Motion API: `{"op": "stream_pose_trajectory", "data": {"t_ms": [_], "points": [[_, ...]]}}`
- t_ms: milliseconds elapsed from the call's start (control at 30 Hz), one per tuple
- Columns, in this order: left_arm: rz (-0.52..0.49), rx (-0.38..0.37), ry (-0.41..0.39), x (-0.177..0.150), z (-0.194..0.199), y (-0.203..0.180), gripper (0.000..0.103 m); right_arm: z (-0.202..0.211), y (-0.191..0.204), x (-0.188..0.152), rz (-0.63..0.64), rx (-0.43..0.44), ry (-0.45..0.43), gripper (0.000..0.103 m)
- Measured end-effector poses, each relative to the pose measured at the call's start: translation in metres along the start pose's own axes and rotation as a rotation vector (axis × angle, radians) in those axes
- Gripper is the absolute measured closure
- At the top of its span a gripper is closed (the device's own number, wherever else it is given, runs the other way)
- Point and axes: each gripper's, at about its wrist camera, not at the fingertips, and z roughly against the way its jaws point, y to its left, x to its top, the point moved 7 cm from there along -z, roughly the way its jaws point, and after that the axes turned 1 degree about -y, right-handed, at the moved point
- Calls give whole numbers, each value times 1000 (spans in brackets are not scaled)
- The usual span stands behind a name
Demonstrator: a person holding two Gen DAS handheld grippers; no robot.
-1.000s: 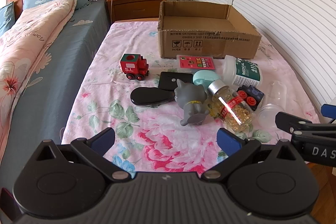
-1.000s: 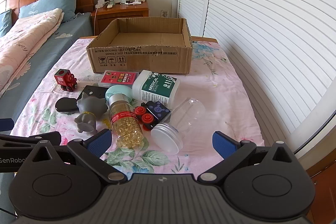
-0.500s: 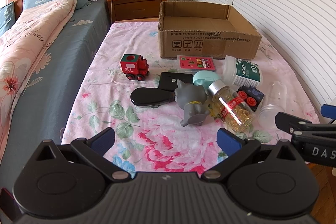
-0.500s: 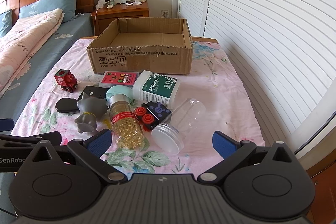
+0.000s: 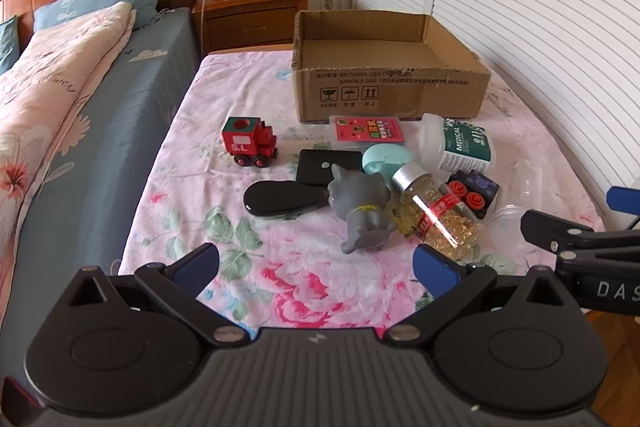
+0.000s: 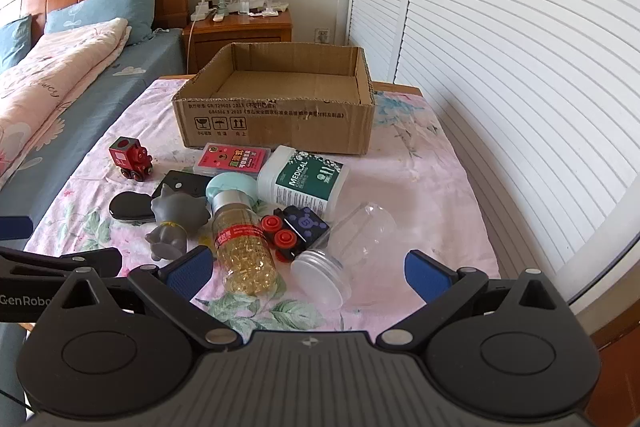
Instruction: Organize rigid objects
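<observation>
Work surface: a tabletop (image 6: 440, 167) covered by a pink floral cloth, standing beside a bed (image 5: 100, 115) with a grey-blue sheet, a pink quilt and blue pillows against a carved wooden headboard. A wooden nightstand (image 6: 240, 31) behind carries a small fan and cables. White louvred doors (image 6: 500, 47) run along the right side.

An open cardboard box (image 6: 280, 123) sits at the far end of the tabletop, nothing seen inside it.

Loose items lie clustered in front of the box: a red toy train (image 5: 250, 143) apart to the left; a pink card pack (image 5: 368, 129) just before the box; a white medical bottle (image 6: 304, 179) on its side; a teal round case (image 5: 386, 157); a black flat device (image 5: 328, 167); a black oval case (image 5: 280, 197); a grey cat figure (image 5: 362, 207); a capsule bottle (image 6: 242, 243) on its side; a black block with red knobs (image 6: 296, 229); a clear plastic jar (image 6: 344, 255) on its side.

Left hand-held gripper (image 5: 316, 265): jaws spread wide, holding nothing, above the near edge. Right hand-held gripper (image 6: 306, 271): likewise wide apart and empty.
</observation>
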Motion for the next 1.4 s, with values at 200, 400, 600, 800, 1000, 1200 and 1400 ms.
{"op": "stream_pose_trajectory", "data": {"t_ms": [200,400,600,800,1000,1200,1400], "points": [[-27,-55,-11,1,-5,0,1,-3,1,2,38,39,-31,0],[-53,-40,-13,-3,-19,6,1,-7,0,1,72,106,-77,0],[-66,-37,-12,-6,-35,18,1,-18,-10,-4,105,102,-81,0],[-46,-38,10,-9,-51,31,1,-33,-21,-16,155,107,-53,0],[-24,-26,49,-16,-73,43,1,-50,-35,-31,172,90,12,0],[17,-15,45,-9,-97,57,1,-57,-43,-33,132,98,28,0],[47,10,55,-1,-122,73,1,-63,-45,-26,120,87,37,0]]}}
